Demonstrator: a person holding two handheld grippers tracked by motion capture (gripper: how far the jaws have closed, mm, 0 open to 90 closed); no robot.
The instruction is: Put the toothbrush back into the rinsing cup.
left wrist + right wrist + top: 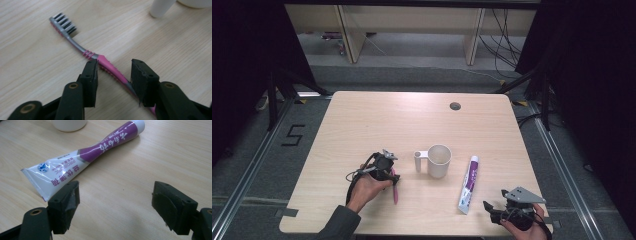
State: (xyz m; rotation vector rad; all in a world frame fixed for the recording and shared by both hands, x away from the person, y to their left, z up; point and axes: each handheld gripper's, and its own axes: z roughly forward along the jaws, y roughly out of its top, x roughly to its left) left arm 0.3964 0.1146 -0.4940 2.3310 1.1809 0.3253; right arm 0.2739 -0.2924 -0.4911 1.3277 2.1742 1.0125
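Down by the table's near edge the right gripper [499, 207] waits, jaws wide and empty, beside the toothpaste [468, 184]. Left gripper [113, 75] straddles the pink toothbrush [85, 51], pads not pressing, brush flat on the table: nothing lifted. From above, the mug [438, 160] stands between them.
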